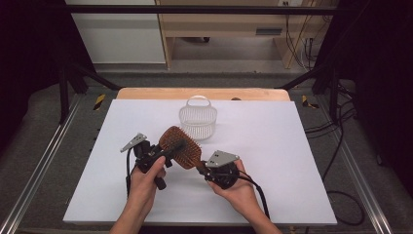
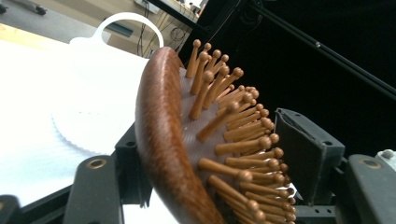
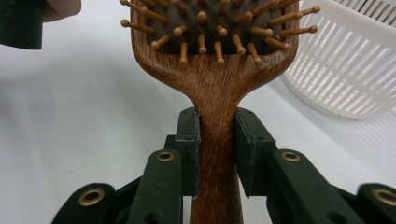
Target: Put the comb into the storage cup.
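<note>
One wooden paddle hairbrush [image 1: 180, 146] is held above the white table [image 1: 272, 161], between two hand-held grippers. One white slatted basket [image 1: 197, 117] stands just behind it. The right gripper [image 3: 217, 149] has its jaws clamped on the brush's handle. The left gripper [image 2: 205, 154] straddles the brush head, jaws wide: one behind the wooden back, the other just off the bristle tips.

Left gripper [image 1: 168, 152] fingers spread apart, right gripper [image 1: 200, 168] fingers clamped together, both hand-held, angled inward
</note>
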`<control>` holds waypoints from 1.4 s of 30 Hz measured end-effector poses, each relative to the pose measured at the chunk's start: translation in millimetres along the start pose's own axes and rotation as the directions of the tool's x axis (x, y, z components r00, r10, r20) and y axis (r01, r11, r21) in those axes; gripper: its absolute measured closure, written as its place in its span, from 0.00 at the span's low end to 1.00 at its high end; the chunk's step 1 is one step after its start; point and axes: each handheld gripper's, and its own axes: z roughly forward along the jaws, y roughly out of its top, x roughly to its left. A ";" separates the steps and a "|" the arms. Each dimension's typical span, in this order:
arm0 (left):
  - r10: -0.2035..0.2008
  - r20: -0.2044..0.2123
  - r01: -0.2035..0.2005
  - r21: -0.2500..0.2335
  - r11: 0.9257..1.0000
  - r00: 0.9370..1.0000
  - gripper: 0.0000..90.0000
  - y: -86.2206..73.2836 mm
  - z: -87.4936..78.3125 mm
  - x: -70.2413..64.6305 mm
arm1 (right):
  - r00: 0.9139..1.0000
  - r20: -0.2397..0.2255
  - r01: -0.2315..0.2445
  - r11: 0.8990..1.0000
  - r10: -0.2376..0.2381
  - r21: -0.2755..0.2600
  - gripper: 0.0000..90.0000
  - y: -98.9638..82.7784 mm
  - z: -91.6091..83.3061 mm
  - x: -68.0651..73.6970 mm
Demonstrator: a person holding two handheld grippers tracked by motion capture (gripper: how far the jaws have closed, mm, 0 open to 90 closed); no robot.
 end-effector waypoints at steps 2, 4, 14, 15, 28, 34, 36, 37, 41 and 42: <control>-0.014 -0.001 0.014 -0.003 1.000 1.000 0.40 0.5 -1.2 -0.3 | 1.000 -0.003 -0.005 1.000 0.005 -0.002 0.81 0.6 0.5 0.7; -0.006 0.002 0.006 -0.005 1.000 1.000 0.43 0.9 -1.4 -1.9 | 1.000 -0.006 -0.002 1.000 0.002 0.000 0.81 0.7 1.2 1.6; -0.012 0.011 0.012 -0.013 1.000 1.000 0.54 5.3 0.1 -13.0 | 1.000 -0.010 -0.018 1.000 0.018 -0.002 0.81 -0.7 2.2 1.6; -0.008 0.008 0.008 -0.011 1.000 1.000 0.55 5.8 0.7 -14.3 | 1.000 -0.010 -0.020 1.000 0.020 -0.004 0.81 -0.8 2.2 1.3; 0.000 0.001 0.000 0.002 1.000 1.000 0.57 8.5 7.7 -23.1 | 0.998 -0.030 -0.052 0.999 0.052 0.006 0.80 -1.7 1.8 -1.8; 0.000 0.002 0.000 -0.001 1.000 1.000 0.57 9.1 8.9 -24.4 | 0.998 -0.033 -0.058 0.998 0.058 0.003 0.80 -1.9 1.7 -2.6; 0.004 0.003 -0.004 0.000 1.000 1.000 0.58 9.5 9.3 -24.7 | 0.997 -0.037 -0.061 0.998 0.061 0.004 0.79 -1.9 1.9 -2.7; 0.006 0.004 -0.006 0.000 1.000 1.000 0.58 9.5 9.4 -25.0 | 0.997 -0.039 -0.061 0.998 0.061 0.005 0.78 -1.9 2.2 -2.7; 0.023 0.006 -0.023 0.002 1.000 1.000 0.58 8.4 9.1 -25.5 | 0.997 -0.050 -0.065 0.998 0.065 0.014 0.72 -2.4 3.1 -2.4; 0.019 0.005 -0.020 0.000 1.000 1.000 0.58 8.4 9.2 -25.3 | 0.996 -0.052 -0.067 0.998 0.067 0.015 0.71 -2.5 3.3 -2.5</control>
